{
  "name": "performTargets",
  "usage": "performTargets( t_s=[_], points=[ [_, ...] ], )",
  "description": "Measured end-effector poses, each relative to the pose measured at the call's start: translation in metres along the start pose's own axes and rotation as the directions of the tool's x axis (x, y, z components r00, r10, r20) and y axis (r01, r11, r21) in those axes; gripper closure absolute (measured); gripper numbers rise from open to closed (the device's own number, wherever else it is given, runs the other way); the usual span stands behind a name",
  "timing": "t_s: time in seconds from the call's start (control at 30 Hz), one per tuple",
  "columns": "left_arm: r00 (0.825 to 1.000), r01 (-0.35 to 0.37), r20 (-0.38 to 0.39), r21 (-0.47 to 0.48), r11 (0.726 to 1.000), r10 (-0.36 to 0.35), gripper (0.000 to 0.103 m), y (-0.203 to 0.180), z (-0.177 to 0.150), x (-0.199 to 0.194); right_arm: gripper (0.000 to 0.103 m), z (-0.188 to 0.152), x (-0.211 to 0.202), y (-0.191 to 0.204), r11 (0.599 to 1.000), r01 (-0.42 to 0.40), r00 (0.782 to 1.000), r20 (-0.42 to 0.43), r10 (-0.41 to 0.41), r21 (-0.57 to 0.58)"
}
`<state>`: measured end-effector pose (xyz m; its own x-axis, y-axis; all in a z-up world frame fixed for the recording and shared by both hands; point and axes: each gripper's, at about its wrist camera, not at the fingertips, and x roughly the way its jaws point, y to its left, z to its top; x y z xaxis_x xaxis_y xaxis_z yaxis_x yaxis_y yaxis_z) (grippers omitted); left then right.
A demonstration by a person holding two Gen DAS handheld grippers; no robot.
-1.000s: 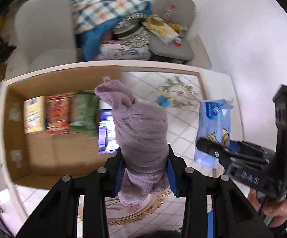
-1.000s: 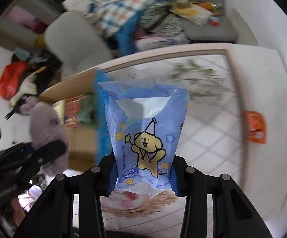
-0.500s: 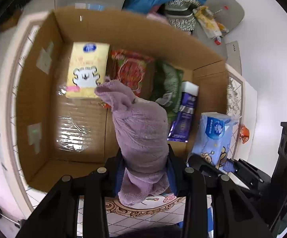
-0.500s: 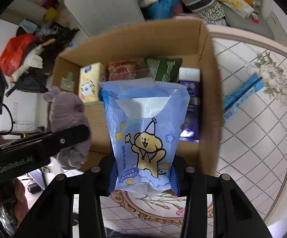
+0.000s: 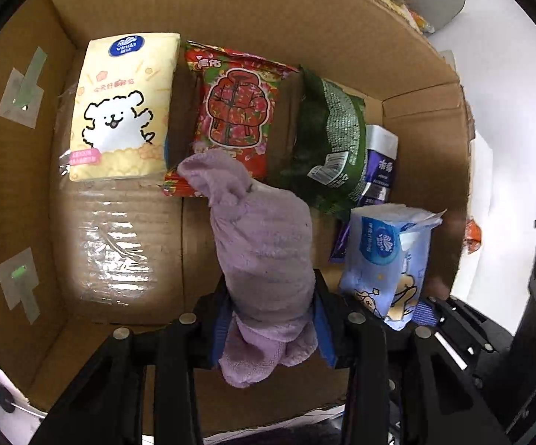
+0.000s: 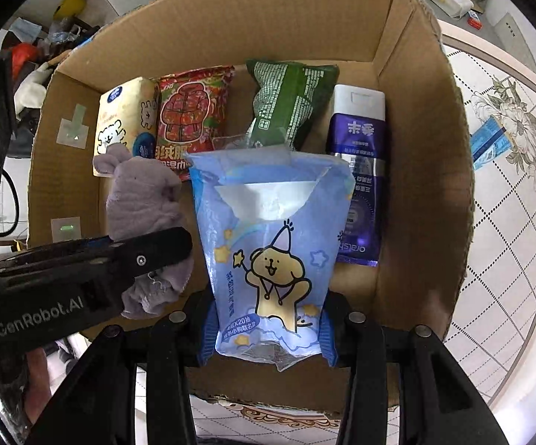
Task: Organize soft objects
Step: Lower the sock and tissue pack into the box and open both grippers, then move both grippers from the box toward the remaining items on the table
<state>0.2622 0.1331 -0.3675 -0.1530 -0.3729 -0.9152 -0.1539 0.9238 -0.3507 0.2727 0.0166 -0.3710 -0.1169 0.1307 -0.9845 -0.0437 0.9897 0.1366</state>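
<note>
My left gripper point(image 5: 269, 319) is shut on a purple plush cloth point(image 5: 264, 244) and holds it over the open cardboard box point(image 5: 15, 193). My right gripper point(image 6: 268, 330) is shut on a blue tissue pack point(image 6: 273, 252) with a cartoon dog, also over the box point(image 6: 416, 170). The tissue pack shows in the left wrist view point(image 5: 386, 256) to the right of the cloth. The cloth point(image 6: 145, 200) and the left gripper's finger point(image 6: 119, 256) show at the left of the right wrist view.
In the box lie a yellow tissue pack point(image 5: 123, 107), a red wipes pack point(image 5: 234, 111), a green pack point(image 5: 331, 141) and a purple bottle point(image 6: 360, 170). A blue sachet point(image 6: 488, 141) lies on the patterned table to the right.
Both grippers have moved forward and down over the box with their loads. The box now fills both views, and its contents look larger and closer.
</note>
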Motion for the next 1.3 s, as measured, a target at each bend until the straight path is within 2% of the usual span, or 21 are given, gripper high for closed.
performTargets(
  t_s=[0.03, 0.07, 0.13, 0.17, 0.3, 0.37, 0.4, 0.43, 0.5, 0.63, 0.67, 0.7, 0.87, 1.07, 1.17, 1.3],
  points=[
    [1.000, -0.010, -0.003, -0.001, 1.000, 0.010, 0.063, 0.000, 0.001, 0.001, 0.053, 0.000, 0.000, 0.001, 1.000, 0.004, 1.000, 0.004, -0.004, -0.005],
    [1.000, -0.015, -0.003, -0.003, 1.000, 0.015, 0.060, 0.000, 0.000, 0.000, 0.047, 0.001, 0.001, 0.003, 1.000, 0.009, 1.000, 0.006, -0.009, -0.005],
    [0.999, -0.030, 0.011, -0.006, 1.000, 0.030, 0.037, 0.001, -0.002, -0.003, 0.040, 0.001, 0.001, 0.004, 1.000, 0.010, 1.000, 0.010, -0.010, -0.005],
    [0.999, -0.042, 0.026, -0.004, 0.999, 0.042, 0.033, 0.000, -0.004, -0.007, 0.037, 0.001, 0.000, 0.005, 1.000, 0.006, 1.000, 0.011, -0.006, -0.004],
    [0.994, -0.083, 0.080, 0.020, 0.996, 0.081, 0.028, -0.005, -0.012, -0.025, 0.037, -0.003, -0.008, 0.005, 1.000, 0.018, 1.000, 0.023, -0.018, -0.003],
    [0.989, -0.106, 0.108, 0.032, 0.994, 0.102, 0.020, -0.008, -0.016, -0.033, 0.037, -0.007, -0.013, 0.004, 1.000, 0.022, 0.999, 0.026, -0.022, 0.000],
    [0.986, -0.117, 0.124, 0.034, 0.993, 0.112, 0.012, -0.009, -0.020, -0.038, 0.037, -0.010, -0.018, 0.002, 1.000, 0.027, 0.999, 0.031, -0.027, 0.002],
    [0.983, -0.127, 0.141, 0.035, 0.991, 0.121, 0.009, -0.009, -0.024, -0.044, 0.036, -0.012, -0.021, 0.001, 1.000, 0.031, 0.999, 0.041, -0.031, 0.002],
    [0.973, -0.155, 0.176, 0.035, 0.987, 0.146, 0.007, -0.011, -0.033, -0.055, 0.027, -0.018, -0.031, -0.001, 0.998, 0.060, 0.996, 0.062, -0.061, 0.007],
    [0.944, -0.221, 0.257, 0.031, 0.975, 0.206, 0.004, -0.014, -0.050, -0.074, 0.015, -0.031, -0.048, -0.007, 0.996, 0.081, 0.992, 0.095, -0.083, 0.024],
    [0.937, -0.234, 0.273, 0.031, 0.972, 0.217, 0.004, -0.015, -0.054, -0.077, 0.007, -0.034, -0.052, -0.009, 0.996, 0.082, 0.991, 0.101, -0.085, 0.027],
    [0.929, -0.248, 0.289, 0.028, 0.968, 0.230, 0.004, -0.016, -0.058, -0.080, 0.004, -0.038, -0.058, -0.011, 0.996, 0.085, 0.990, 0.111, -0.089, 0.033],
    [0.903, -0.280, 0.347, 0.033, 0.959, 0.252, 0.004, -0.021, -0.083, -0.096, 0.004, -0.058, -0.086, -0.010, 0.995, 0.095, 0.979, 0.176, -0.100, 0.034],
    [0.888, -0.268, 0.398, 0.037, 0.963, 0.231, 0.004, -0.033, -0.112, -0.119, 0.004, -0.086, -0.117, -0.004, 0.994, 0.110, 0.962, 0.249, -0.109, 0.010],
    [0.885, -0.247, 0.416, 0.038, 0.968, 0.210, 0.004, -0.039, -0.124, -0.130, 0.004, -0.099, -0.133, -0.007, 0.997, 0.082, 0.959, 0.271, -0.082, 0.012],
    [0.866, -0.249, 0.454, 0.032, 0.968, 0.208, 0.004, -0.051, -0.134, -0.147, 0.004, -0.110, -0.150, -0.016, 1.000, 0.018, 0.958, 0.287, -0.022, 0.017]
  ],
)
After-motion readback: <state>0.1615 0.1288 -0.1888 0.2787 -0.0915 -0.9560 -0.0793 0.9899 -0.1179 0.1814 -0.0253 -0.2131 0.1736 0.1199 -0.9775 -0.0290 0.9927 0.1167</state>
